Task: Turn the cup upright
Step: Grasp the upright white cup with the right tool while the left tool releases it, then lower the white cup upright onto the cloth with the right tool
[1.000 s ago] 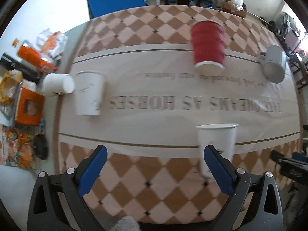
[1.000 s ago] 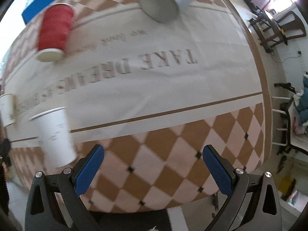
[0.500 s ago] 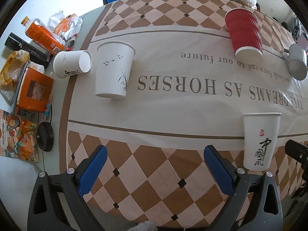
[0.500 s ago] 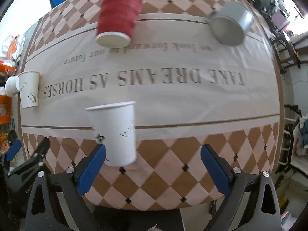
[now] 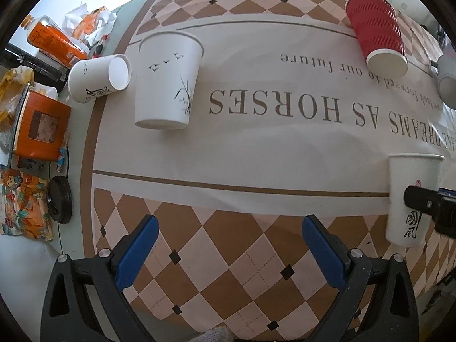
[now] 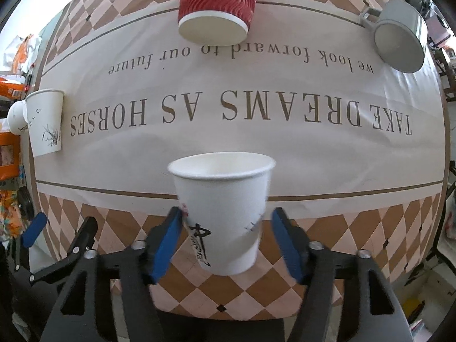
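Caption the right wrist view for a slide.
Right claw brackets an upright white paper cup on the printed tablecloth; red cup and grey mug lie beyond.

A table [image 5: 85, 42] carries a checkered tablecloth [image 6: 256, 142] printed "TAKE DREAMS AS HORSES". Around that lettering stand a bird-print paper cup [image 5: 166, 79], a red ripple cup [image 6: 218, 2], a grey mug [image 6: 399, 37] and a white paper cup [image 6: 222, 216].

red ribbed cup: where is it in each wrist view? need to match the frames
Left wrist: red ribbed cup sits upper right, beyond the "to our future" lettering.
Right wrist: red ribbed cup sits top centre, cut off by the frame edge.
Shared landmark: the white cup with birds.
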`<action>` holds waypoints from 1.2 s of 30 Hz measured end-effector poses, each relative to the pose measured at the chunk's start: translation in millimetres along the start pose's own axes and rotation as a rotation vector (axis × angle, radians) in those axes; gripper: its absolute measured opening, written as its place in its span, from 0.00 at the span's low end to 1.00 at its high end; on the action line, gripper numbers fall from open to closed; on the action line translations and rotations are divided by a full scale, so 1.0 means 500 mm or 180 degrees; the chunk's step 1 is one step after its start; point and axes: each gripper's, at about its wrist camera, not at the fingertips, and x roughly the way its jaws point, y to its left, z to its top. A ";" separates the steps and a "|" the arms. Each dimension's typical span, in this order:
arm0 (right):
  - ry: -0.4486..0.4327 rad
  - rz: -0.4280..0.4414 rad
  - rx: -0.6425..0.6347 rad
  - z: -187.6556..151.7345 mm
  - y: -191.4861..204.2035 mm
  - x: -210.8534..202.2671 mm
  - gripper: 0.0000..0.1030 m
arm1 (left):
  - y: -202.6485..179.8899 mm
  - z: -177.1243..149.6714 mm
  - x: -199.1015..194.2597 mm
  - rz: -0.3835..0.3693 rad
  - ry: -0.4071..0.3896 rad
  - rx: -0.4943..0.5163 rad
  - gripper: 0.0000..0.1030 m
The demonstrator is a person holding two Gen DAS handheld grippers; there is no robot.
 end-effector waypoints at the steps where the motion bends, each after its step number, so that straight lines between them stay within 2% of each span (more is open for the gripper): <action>1: -0.0022 0.0013 0.0044 0.000 -0.003 -0.002 0.59 | 0.000 0.002 0.002 -0.0006 0.0008 -0.0005 0.99; 9: -0.0125 0.0103 0.0228 -0.007 -0.025 -0.007 0.58 | -0.009 0.014 0.014 -0.0095 0.0049 0.0011 0.99; 15: -0.0480 0.0317 0.0345 -0.024 -0.069 -0.056 0.58 | -0.017 0.031 0.024 -0.0148 0.0102 -0.0083 1.00; 19: -0.0852 0.0387 0.0395 -0.028 -0.094 -0.076 0.58 | -0.022 0.049 0.036 -0.0240 0.0099 -0.0108 1.00; 21: -0.1127 0.0372 0.0391 -0.023 -0.092 -0.090 0.58 | -0.024 0.061 0.046 -0.0272 0.0126 -0.0113 1.00; 29: -0.2170 0.0103 0.0405 -0.011 -0.072 -0.083 0.58 | -0.047 0.080 0.058 -0.0217 0.0086 -0.0016 0.99; 32: -0.2423 -0.0038 0.0370 -0.029 -0.065 -0.071 0.58 | -0.051 0.082 0.065 -0.0183 0.0063 0.0037 0.99; 36: -0.2608 -0.0135 0.0360 -0.058 -0.061 -0.065 0.58 | -0.058 0.068 0.071 -0.0179 0.0054 0.0067 0.99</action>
